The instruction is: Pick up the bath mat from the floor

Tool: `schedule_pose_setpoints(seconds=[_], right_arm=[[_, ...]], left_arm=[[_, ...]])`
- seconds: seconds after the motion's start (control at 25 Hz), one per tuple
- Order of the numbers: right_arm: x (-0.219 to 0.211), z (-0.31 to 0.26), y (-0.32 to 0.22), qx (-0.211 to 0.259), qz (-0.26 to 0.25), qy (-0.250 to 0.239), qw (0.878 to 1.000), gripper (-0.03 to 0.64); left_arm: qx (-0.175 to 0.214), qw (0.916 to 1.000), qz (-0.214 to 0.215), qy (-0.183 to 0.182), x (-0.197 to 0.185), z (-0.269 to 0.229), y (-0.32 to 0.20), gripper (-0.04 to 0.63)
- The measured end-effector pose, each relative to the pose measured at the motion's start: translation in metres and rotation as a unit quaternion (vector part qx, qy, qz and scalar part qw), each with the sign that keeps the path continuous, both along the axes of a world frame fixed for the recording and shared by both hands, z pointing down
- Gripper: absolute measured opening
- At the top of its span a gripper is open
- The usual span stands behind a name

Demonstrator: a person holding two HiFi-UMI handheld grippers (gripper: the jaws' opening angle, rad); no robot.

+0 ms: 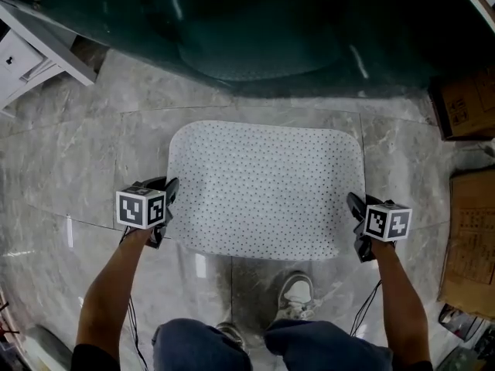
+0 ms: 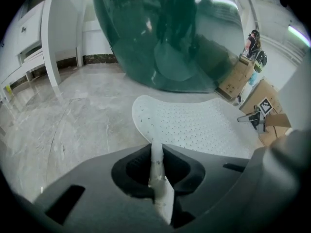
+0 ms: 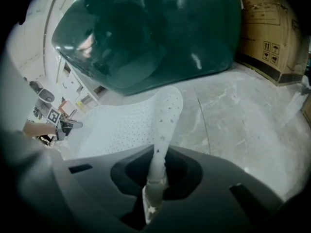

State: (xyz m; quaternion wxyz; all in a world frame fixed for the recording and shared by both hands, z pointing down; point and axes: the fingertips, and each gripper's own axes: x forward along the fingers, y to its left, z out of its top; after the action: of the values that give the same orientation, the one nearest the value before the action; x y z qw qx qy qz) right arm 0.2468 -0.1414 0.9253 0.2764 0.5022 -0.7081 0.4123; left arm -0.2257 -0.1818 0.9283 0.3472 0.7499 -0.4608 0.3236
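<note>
Bath mat (image 1: 267, 188): spans between left tongs (image 1: 164, 207) and right tongs (image 1: 358, 226), each clamped on one side edge.

Left of our left tool (image 1: 168, 193) the marble floor (image 1: 69, 176) lies bare and open. Right of our right tool (image 1: 356, 207) only a narrow strip is free before the cardboard boxes (image 1: 472, 238). Ahead, the dark green tub (image 1: 263, 29) blocks the way just past the mat (image 1: 267, 188), with a white cabinet (image 1: 31, 52) at far left. Our 2 shoes (image 1: 296, 296) stand close behind the mat's near edge.
</note>
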Motion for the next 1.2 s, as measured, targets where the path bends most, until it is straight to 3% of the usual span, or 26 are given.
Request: schedule_pose_setpoints(seconds=[0.52, 0.76, 1.2], right_arm=[[-0.023, -0.138, 0.015, -0.003, -0.002, 0.000, 1.000, 0.027], [-0.029, -0.234, 0.017, 0.016, -0.005, 0.011, 1.000, 0.026], [-0.053, -0.416, 0.021, 0.060, -0.011, 0.011, 0.998, 0.026]], left_arm=[[0.009, 0.9996, 0.001, 0.029, 0.025, -0.141, 0.017, 0.041], [0.024, 0.9990, 0.030, 0.022, 0.031, -0.234, 0.029, 0.041], [0.056, 0.9980, 0.016, 0.026, 0.016, -0.417, 0.037, 0.041]])
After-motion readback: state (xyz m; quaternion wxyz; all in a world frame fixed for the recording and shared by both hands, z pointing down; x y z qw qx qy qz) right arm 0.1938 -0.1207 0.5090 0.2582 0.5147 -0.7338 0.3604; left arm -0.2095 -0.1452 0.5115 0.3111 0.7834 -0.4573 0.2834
